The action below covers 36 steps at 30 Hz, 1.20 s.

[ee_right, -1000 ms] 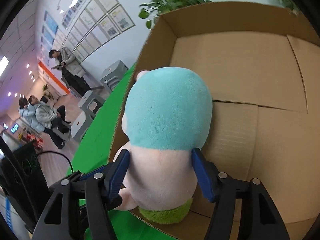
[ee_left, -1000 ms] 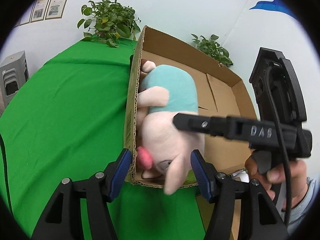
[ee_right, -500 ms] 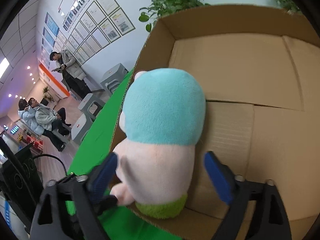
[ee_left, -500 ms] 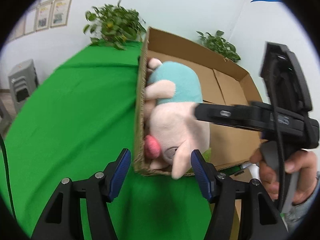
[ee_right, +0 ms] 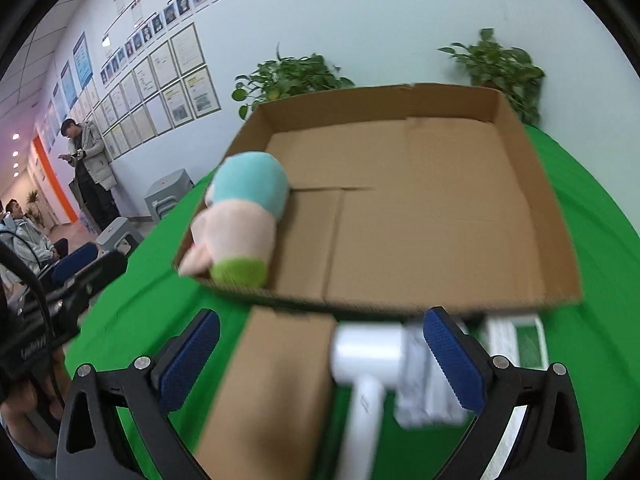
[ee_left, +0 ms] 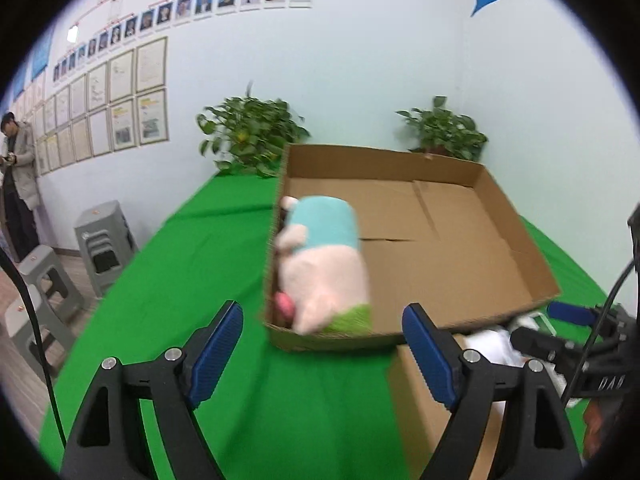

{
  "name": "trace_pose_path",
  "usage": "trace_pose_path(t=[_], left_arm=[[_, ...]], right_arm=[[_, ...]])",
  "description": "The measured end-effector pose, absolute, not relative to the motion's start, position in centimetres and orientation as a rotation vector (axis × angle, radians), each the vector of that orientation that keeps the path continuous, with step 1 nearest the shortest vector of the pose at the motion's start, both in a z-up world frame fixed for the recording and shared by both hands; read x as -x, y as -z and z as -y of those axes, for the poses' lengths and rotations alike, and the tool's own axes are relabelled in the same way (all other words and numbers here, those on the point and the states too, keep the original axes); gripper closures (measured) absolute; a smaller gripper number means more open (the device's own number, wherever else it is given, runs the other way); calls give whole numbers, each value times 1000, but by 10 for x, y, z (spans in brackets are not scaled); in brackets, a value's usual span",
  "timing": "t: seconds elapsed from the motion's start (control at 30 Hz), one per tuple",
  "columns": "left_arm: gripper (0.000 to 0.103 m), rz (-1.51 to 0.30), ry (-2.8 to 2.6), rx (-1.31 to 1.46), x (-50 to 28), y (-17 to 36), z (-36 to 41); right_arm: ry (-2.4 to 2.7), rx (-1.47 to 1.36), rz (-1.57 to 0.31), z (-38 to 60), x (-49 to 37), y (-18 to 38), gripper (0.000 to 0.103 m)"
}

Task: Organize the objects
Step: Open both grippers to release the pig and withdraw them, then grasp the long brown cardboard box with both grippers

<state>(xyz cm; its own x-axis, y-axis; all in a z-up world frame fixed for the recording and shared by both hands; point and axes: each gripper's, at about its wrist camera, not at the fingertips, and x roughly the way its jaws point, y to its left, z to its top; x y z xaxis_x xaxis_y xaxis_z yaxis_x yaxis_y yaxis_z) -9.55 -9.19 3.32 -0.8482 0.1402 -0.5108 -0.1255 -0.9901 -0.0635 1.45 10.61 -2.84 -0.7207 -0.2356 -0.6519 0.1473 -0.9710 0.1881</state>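
Both claws were opening with nothing between the pads: left gripper [ee_left: 322, 354], right gripper [ee_right: 320, 362]. Just past the right one lay a white hair dryer [ee_right: 366, 364] (blurred) beside a small brown box [ee_right: 272, 384] on the green table [ee_right: 592, 240]. Further out, the plush [ee_left: 324, 268] lay in the tray [ee_left: 516, 252], against its left wall, well clear of both claws. Plants [ee_left: 252, 136] stood behind.
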Motion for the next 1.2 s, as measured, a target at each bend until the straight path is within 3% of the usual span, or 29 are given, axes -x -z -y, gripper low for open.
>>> trace_pose_path(t=[0.2, 0.3, 0.4, 0.43, 0.47, 0.5, 0.57, 0.67, 0.93, 1.0, 1.07, 1.13, 1.2], left_arm=[[21, 47, -2866, 812, 78, -29, 68], [21, 59, -2843, 839, 74, -28, 64], [23, 88, -2806, 850, 68, -26, 63], [31, 86, -2791, 856, 67, -25, 61], [51, 75, -2765, 862, 65, -23, 60], [63, 59, -2742, 872, 64, -22, 56], [99, 21, -2709, 893, 62, -18, 49], [100, -21, -2677, 887, 55, -16, 39], [100, 34, -2649, 889, 47, -17, 40], [97, 11, -2658, 908, 45, -16, 37], [79, -32, -2672, 930, 44, -14, 32], [65, -37, -2670, 931, 41, -12, 30], [60, -19, -2662, 924, 38, -12, 28]], right_arm=[[2767, -1083, 171, -148, -75, 35, 2], [2786, -1076, 138, -164, -89, 35, 19], [2787, -1066, 116, -167, -97, 35, 42], [2782, -1074, 111, -166, -96, 37, 51], [2780, -1080, 110, -164, -92, 37, 62], [2783, -1077, 112, -164, -92, 38, 68], [2799, -1055, 103, -163, -93, 37, 93], [2787, -1043, 110, -162, -91, 38, 99], [2808, -1054, 121, -168, -93, 35, 97], [2808, -1058, 117, -170, -95, 36, 82], [2814, -1066, 112, -172, -96, 37, 28], [2808, -1052, 136, -174, -100, 38, 16], [2809, -1055, 125, -173, -101, 39, 14]])
